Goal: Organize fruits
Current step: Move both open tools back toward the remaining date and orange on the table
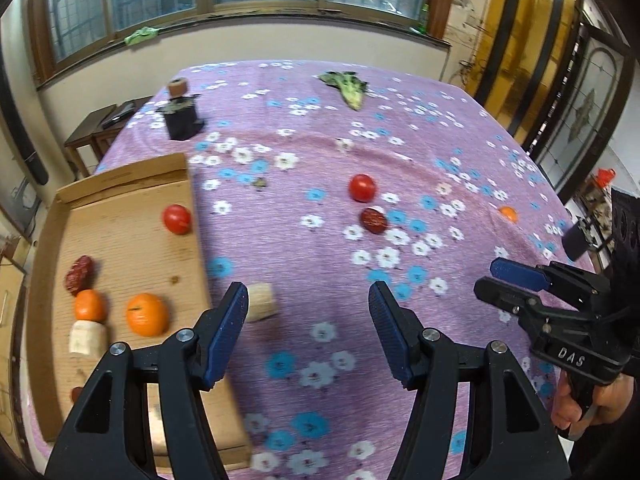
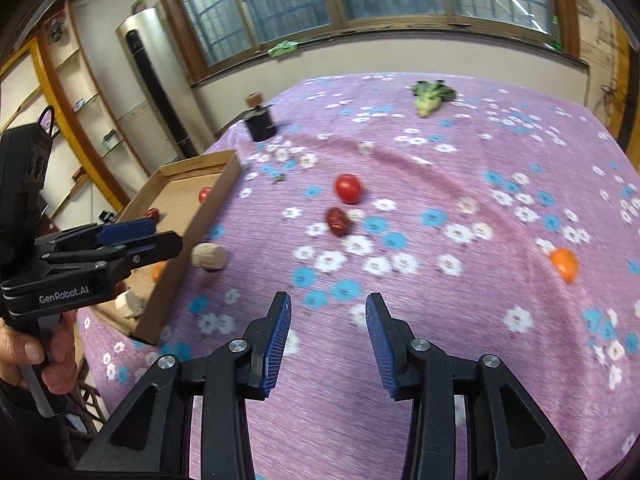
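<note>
Cardboard tray [image 1: 120,240] at left w/ tomato [image 1: 177,219], red date [image 1: 80,274], two oranges [image 1: 146,314], banana piece [image 1: 88,338] inside; another banana chunk [image 1: 261,302] on the cloth just beside tray's right wall; left gripper [image 1: 308,308] released, nothing btwn jaws; loose tomato [image 1: 362,187] & date [image 1: 374,220] mid-table, close together; small orange [image 2: 564,265] far right; right gripper [image 2: 328,320] parted, empty.

Both views are taken from above the table [image 1: 460,152], angled downward toward the window. The cardboard tray [image 1: 120,184] and loose tomato [image 2: 347,188] are shared by both.
</note>
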